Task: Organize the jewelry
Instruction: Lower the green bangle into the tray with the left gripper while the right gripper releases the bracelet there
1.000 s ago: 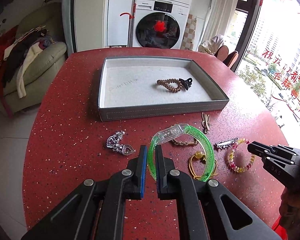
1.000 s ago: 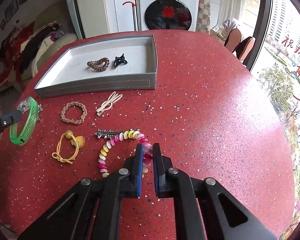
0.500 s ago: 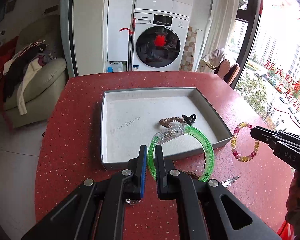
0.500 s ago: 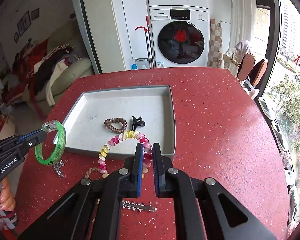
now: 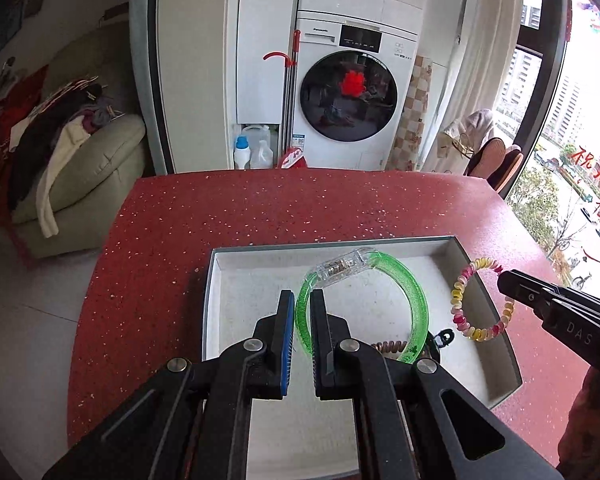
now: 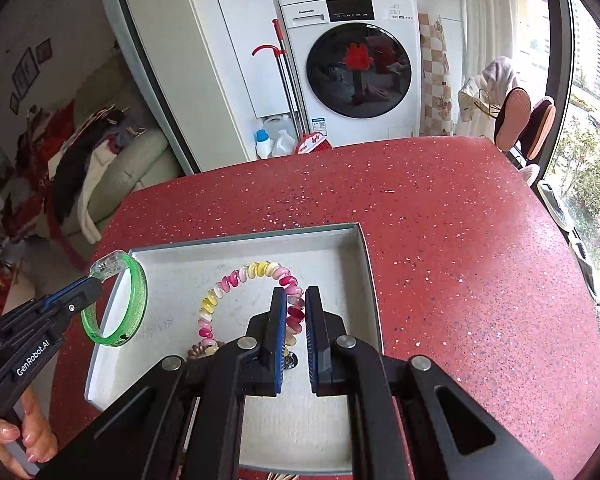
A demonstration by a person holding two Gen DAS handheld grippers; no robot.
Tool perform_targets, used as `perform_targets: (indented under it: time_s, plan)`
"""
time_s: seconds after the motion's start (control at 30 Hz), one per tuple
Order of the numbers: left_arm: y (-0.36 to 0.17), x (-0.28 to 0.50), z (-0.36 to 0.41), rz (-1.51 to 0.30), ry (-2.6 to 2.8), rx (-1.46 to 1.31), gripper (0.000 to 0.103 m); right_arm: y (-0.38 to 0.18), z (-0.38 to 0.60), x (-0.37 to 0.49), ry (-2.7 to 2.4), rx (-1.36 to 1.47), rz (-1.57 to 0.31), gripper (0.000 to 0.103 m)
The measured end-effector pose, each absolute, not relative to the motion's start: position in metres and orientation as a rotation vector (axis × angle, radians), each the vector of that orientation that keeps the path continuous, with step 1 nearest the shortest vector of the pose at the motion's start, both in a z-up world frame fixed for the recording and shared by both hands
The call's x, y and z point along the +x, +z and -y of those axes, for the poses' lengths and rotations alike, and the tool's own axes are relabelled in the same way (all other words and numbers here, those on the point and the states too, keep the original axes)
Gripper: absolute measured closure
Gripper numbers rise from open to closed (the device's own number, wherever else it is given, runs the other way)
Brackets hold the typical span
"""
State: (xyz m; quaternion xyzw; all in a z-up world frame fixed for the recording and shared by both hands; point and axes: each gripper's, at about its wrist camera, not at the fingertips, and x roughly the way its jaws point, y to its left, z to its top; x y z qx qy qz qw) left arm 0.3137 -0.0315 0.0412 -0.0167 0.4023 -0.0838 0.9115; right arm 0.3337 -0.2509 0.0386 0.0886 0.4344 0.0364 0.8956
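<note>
My left gripper is shut on a green translucent bangle with a clear clasp and holds it above the grey tray. My right gripper is shut on a pink and yellow beaded bracelet and holds it above the same tray. The bangle and left gripper show at the left of the right wrist view. The bracelet and right gripper show at the right of the left wrist view. A brown spiral hair tie and a black clip lie in the tray, partly hidden.
The tray sits on a red speckled table. A washing machine and a sofa with clothes stand beyond the far edge. A window is at the right.
Both grippers have lifted their pieces off the table and carried them forward over the tray. The loose pieces left on the table have dropped out of view.
</note>
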Motion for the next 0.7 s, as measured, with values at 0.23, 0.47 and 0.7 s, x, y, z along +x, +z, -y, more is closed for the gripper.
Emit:
perform_targets:
  time_s: [0.23,0.47,0.7]
  plan:
    - [-0.002,0.344,0.043,-0.898,-0.133,0.034,0.076,0.003,0.257,0.360,0.048,0.231,-0.944,0.093]
    - [-0.030,0.348,0.055,-0.937,-0.116,0.101,0.076,-0.021,0.259,0.364,0.033,0.235,-0.984,0.093]
    - [-0.036,0.351,0.059,-0.954,-0.078,0.137,0.076,-0.025,0.255,0.362,0.027,0.189,-0.992,0.092]
